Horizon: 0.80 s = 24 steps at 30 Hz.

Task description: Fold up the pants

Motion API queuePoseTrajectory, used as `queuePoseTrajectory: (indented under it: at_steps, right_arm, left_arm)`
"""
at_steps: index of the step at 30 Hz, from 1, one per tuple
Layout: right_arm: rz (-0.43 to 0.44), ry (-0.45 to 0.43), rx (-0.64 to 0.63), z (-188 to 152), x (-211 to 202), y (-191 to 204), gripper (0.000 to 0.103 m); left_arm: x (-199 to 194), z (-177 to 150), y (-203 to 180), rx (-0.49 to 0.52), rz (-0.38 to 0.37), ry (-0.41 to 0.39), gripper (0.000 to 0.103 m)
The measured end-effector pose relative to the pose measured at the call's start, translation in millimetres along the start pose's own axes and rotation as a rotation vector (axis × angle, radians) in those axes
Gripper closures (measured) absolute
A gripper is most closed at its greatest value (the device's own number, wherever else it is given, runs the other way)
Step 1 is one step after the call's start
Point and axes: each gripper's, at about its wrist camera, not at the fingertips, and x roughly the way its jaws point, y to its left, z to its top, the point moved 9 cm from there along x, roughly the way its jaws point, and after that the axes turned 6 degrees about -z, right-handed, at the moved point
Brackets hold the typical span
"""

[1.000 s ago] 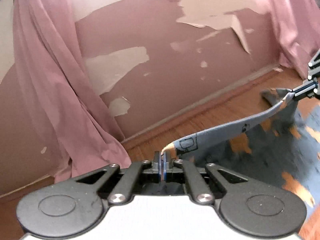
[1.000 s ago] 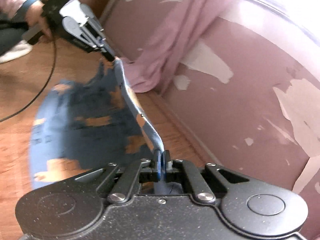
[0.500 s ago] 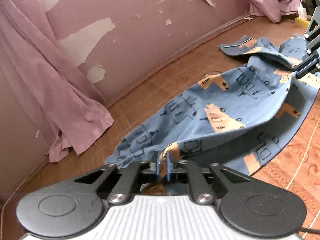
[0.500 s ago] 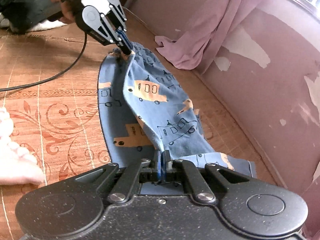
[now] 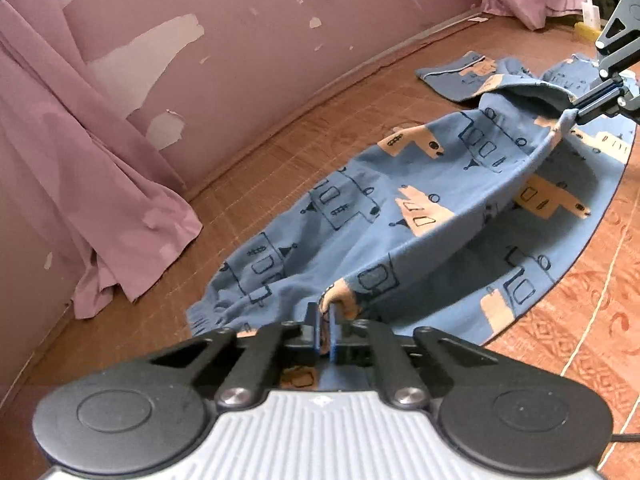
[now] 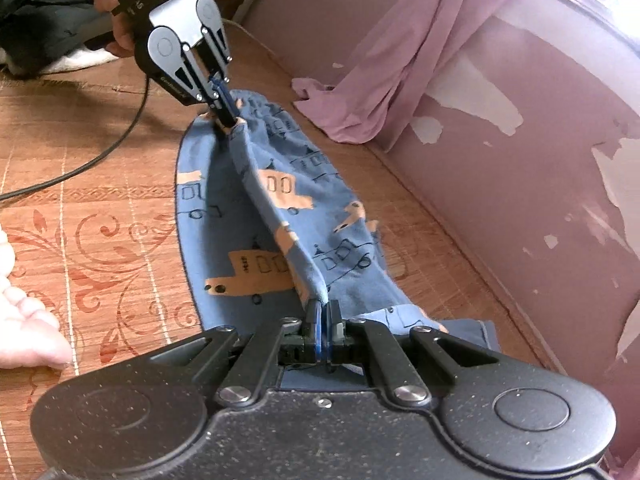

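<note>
Both tongs dropping lower than second ago — pants [image 5: 400, 216] now settling onto floor mat [image 6: 100, 208] beside wall [image 5: 240, 52]. Left tongs [image 5: 326, 320] pinching waistband end; right tongs [image 6: 323, 312] clamping same fold edge near cuffs. Fabric light, soft, sagging between grips — gripping edges best. Long axis running along wall, tongs to tongs.

Patterned mat [image 5: 560, 360] on floor; blue pants [image 5: 400, 216], pink curtain [image 5: 132, 240] on it.
</note>
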Motion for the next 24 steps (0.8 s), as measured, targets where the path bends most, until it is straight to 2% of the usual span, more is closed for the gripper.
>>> queuePoseTrajectory:
  at_steps: [5, 9, 13, 19, 20, 21, 22, 23, 24]
  right_arm:
    - [-0.039, -0.042, 0.010, 7.1, -11.6, -6.7, 0.102]
    - [-0.024, -0.051, -0.028, 7.1, -27.3, 2.1, 0.102]
    - [0.010, -0.026, -0.065, -3.6, -31.8, 21.6, 0.102]
    - [0.041, 0.060, -0.088, -23.9, -15.6, 37.1, 0.103]
    - [0.038, 0.076, -0.087, -26.4, -13.3, 37.1, 0.101]
    - [0.030, 0.085, -0.070, -27.1, -12.7, 33.7, 0.091]
    - [0.018, 0.085, -0.041, -27.1, -14.0, 29.2, 0.077]
    - [0.007, 0.083, -0.008, -26.3, -16.6, 23.4, 0.068]
    - [-0.006, 0.082, 0.029, -25.9, -20.0, 17.4, 0.048]
  left_arm:
    - [-10.4, 3.4, -4.7, 0.040, 0.000, -0.028, 0.101]
    - [-19.7, 0.9, -8.6, 0.057, -0.013, -0.032, 0.101]
    - [-17.3, -8.9, -14.3, 0.071, -0.026, -0.004, 0.101]
    - [-12.7, -17.2, -23.7, 0.106, -0.051, 0.043, 0.100]
    - [-13.3, -18.4, -24.9, 0.099, -0.059, 0.049, 0.098]
    - [-14.9, -18.5, -24.4, 0.077, -0.073, 0.053, 0.094]
    - [-16.7, -17.8, -23.8, 0.051, -0.082, 0.052, 0.081]
    - [-19.9, -16.4, -23.4, 0.019, -0.087, 0.047, 0.072]
    - [-24.4, -13.5, -23.5, -0.015, -0.089, 0.035, 0.051]
